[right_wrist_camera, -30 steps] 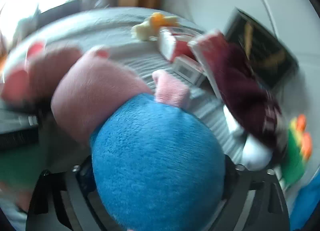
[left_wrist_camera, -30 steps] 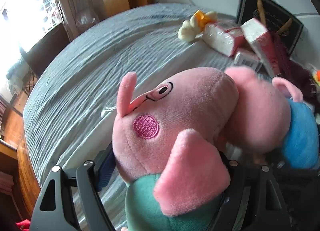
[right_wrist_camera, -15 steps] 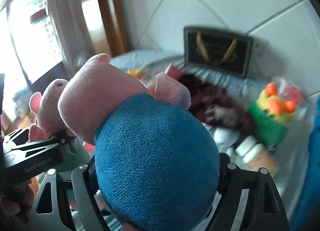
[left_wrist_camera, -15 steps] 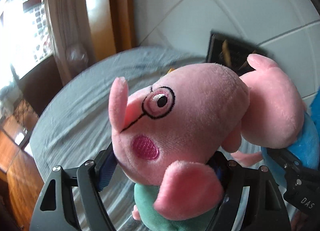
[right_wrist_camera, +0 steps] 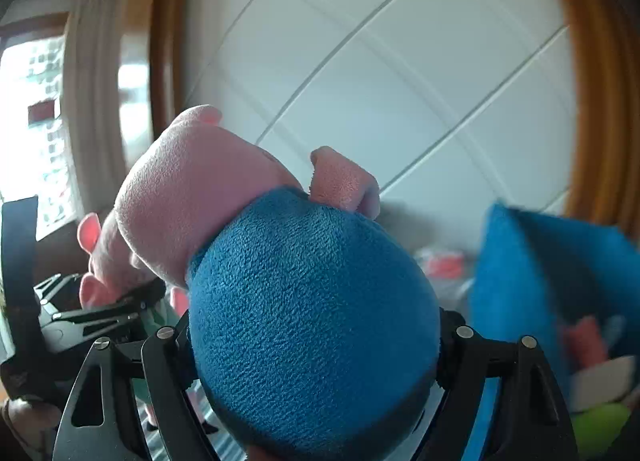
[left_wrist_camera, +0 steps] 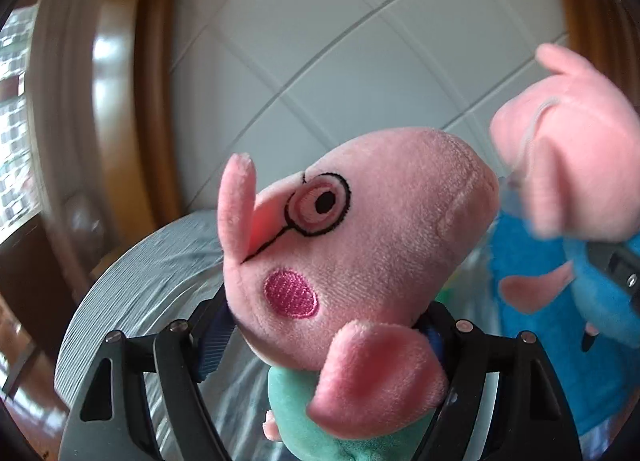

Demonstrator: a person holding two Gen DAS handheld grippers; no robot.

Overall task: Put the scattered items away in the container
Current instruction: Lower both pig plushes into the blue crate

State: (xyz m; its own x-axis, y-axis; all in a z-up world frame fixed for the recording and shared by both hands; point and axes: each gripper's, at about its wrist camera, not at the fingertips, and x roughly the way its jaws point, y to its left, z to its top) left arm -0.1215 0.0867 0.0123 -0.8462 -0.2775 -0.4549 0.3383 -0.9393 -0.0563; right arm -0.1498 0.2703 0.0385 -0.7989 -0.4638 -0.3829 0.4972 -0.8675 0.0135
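Observation:
A pink pig plush with a green body (left_wrist_camera: 360, 229) fills the left wrist view, and my left gripper (left_wrist_camera: 320, 333) is shut on it at the neck. It hangs above the grey bed (left_wrist_camera: 140, 281). A second pig plush with a blue body (right_wrist_camera: 312, 301) sits between the fingers of my right gripper (right_wrist_camera: 314, 341), which is shut on its round body. The two toys are side by side: the blue one (left_wrist_camera: 560, 165) shows at the right of the left view, the green one (right_wrist_camera: 108, 253) at the left of the right view. A blue fabric container (right_wrist_camera: 520, 281) stands to the right.
A white panelled wall (right_wrist_camera: 400, 81) with a wooden frame (right_wrist_camera: 600, 121) lies ahead. A curtain (right_wrist_camera: 92, 101) and a bright window are at the left. Blurred items lie in and beside the blue container, among them something green (right_wrist_camera: 600, 425).
Both grippers have risen and tipped up with their plush toys. The boxes and toys on the bed have dropped out of view, and the blue container has come into the right view.

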